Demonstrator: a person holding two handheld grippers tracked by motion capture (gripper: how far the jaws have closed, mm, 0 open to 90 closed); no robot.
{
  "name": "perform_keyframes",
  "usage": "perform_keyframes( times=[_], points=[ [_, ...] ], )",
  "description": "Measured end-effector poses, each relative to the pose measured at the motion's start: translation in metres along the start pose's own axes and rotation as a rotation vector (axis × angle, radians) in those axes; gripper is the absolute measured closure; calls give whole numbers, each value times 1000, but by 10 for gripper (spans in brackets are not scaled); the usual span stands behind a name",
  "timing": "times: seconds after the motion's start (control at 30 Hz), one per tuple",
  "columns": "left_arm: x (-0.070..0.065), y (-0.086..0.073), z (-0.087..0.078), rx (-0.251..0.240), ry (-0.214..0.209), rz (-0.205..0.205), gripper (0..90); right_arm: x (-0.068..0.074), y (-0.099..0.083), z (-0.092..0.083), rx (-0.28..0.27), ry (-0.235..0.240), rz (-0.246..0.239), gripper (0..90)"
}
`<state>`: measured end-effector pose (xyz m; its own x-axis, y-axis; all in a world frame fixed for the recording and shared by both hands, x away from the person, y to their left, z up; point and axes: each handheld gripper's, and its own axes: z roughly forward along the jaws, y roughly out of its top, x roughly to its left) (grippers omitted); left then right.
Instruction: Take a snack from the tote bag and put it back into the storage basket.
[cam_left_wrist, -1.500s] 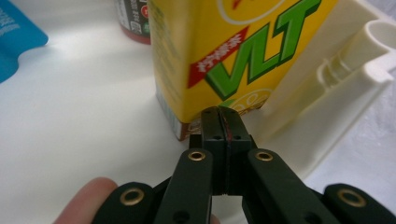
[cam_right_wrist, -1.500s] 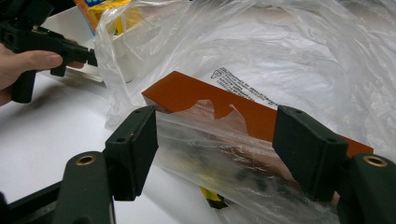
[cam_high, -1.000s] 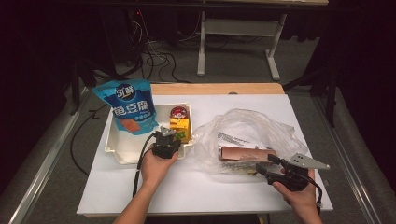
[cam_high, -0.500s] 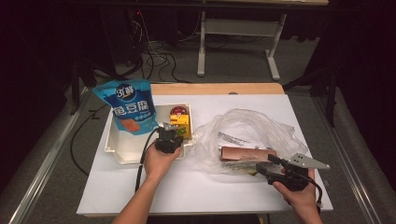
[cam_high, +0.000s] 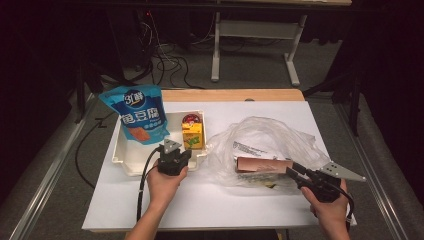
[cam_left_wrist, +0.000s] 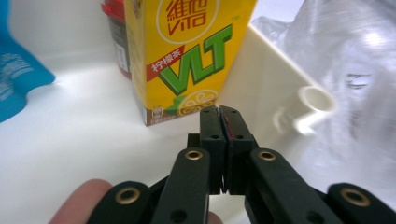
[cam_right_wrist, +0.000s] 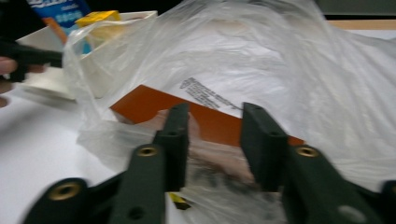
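**Yellow carton upright in the tray, empty claw just short of it**

Yellow lemon-tea carton (cam_left_wrist: 184, 56) stands upright in the white tray (cam_high: 131, 167), near the tray's right wall, with a dark red-lidded cup (cam_high: 191, 120) just behind it and a blue pouch (cam_high: 137, 115) leaning at the tray's left end. Left gripper (cam_left_wrist: 219, 112) sits just in front of the carton's lower corner, clenched on nothing, jaws pressed flat together. If it goes in for the carton like this it would only shove the box; a tall, light carton pushed low down may well tip back against the cup or slide into the wall. It would need to open first.

To the right, well apart, a clear plastic bag (cam_high: 270, 145) lies crumpled on the white table (cam_high: 210, 200) with an orange-brown box (cam_right_wrist: 154, 105) inside. Right gripper (cam_right_wrist: 212, 140) has just been closing; its jaws straddle the film over the box's near edge, still apart. I cannot tell whether the pads press yet. Slippery film is the risk: the jaws may pinch plastic alone, and a pull would drag the whole bag toward the tray
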<state>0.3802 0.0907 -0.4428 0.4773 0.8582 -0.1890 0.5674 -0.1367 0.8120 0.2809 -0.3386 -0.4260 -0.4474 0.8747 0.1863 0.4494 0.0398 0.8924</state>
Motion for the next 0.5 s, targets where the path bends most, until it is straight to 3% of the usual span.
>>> perform_keyframes(
  times=[0.13, 0.3, 0.5],
  points=[
    [-12, -6, -20, -29, -18, 15, 900, -9, 2, -5, -10, -55, 30, 900],
    [-30, -11, -33, -57, -55, 27, 900, -17, -1, -3, 31, -121, 41, 900],
    [-61, -13, -29, -61, -127, 58, 900, -19, -6, 1, 88, -184, 47, 900]
  ],
)
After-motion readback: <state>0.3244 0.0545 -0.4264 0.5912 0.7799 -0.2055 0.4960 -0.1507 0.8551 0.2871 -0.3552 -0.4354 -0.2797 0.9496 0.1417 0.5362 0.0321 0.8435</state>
